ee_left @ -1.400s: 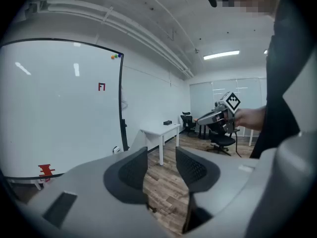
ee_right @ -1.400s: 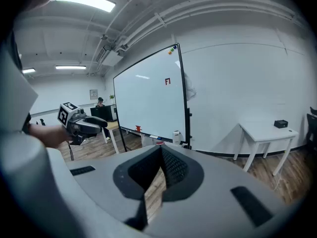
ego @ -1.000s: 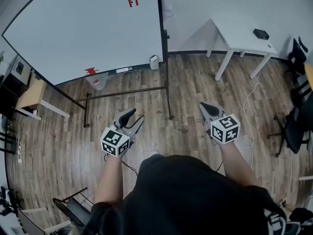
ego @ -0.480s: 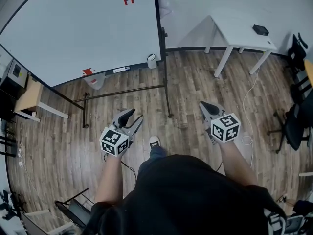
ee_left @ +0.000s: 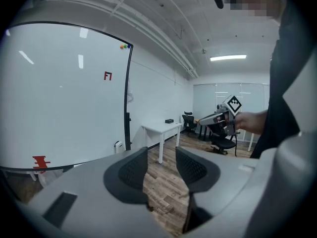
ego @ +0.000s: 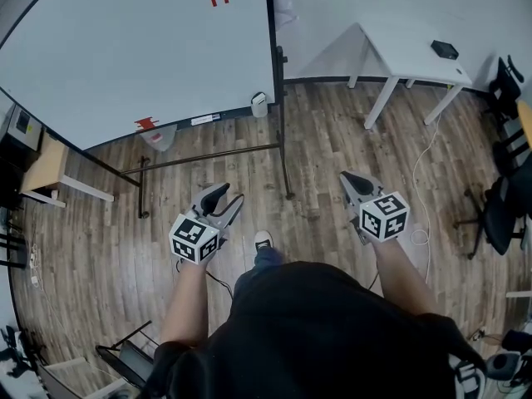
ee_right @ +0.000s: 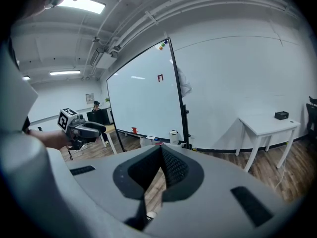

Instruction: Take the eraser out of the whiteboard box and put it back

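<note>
In the head view, the left claw (ego: 229, 194) and right claw (ego: 351, 179) hover over the wooden floor (ego: 332, 140), well apart from the whiteboard (ego: 141, 48). The whiteboard box (ego: 260, 104) sits at the board's lower right corner, and the eraser cannot be made out. In the left gripper view, the jaws stand apart with nothing between them. In the right gripper view, the jaws meet at their tips, holding nothing.

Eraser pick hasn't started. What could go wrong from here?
1. The whiteboard has a low crossbar between the person and its tray: stepping in may trip on it or bump it.
2. The right tongs are shut and empty, the left tongs open: a right-side grasp needs opening first.
3. A white cable lies on the floor near the person's right: snag risk.
</note>
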`<state>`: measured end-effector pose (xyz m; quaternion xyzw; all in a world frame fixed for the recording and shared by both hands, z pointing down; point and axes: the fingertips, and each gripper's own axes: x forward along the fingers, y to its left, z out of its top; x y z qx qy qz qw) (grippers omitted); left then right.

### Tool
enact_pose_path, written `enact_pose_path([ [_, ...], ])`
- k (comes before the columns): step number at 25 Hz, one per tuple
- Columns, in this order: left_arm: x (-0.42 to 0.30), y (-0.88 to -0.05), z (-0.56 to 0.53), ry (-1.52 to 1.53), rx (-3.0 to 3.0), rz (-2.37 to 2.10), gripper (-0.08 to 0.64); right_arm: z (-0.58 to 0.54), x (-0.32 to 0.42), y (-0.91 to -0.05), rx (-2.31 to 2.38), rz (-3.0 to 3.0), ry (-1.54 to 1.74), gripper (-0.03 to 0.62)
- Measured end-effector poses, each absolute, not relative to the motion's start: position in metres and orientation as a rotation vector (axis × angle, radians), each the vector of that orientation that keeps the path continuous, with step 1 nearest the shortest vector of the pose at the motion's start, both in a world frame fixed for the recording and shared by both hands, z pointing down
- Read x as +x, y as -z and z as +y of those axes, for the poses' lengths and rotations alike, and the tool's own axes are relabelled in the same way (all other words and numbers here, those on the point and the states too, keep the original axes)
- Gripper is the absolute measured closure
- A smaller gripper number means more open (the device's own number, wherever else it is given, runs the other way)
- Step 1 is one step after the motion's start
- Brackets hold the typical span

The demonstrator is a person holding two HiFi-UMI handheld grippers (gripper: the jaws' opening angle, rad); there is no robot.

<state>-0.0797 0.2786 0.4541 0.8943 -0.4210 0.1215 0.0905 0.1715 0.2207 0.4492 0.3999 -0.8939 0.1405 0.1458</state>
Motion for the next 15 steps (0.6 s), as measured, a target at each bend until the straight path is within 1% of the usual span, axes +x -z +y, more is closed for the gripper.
enact_pose_path([
  [15, -0.102, -0.471, 0.225, -0.386, 2.644, -1.189, 0.374, 0.175, 0.147, -0.464, 1.162, -2.544, -0.447, 0.598],
])
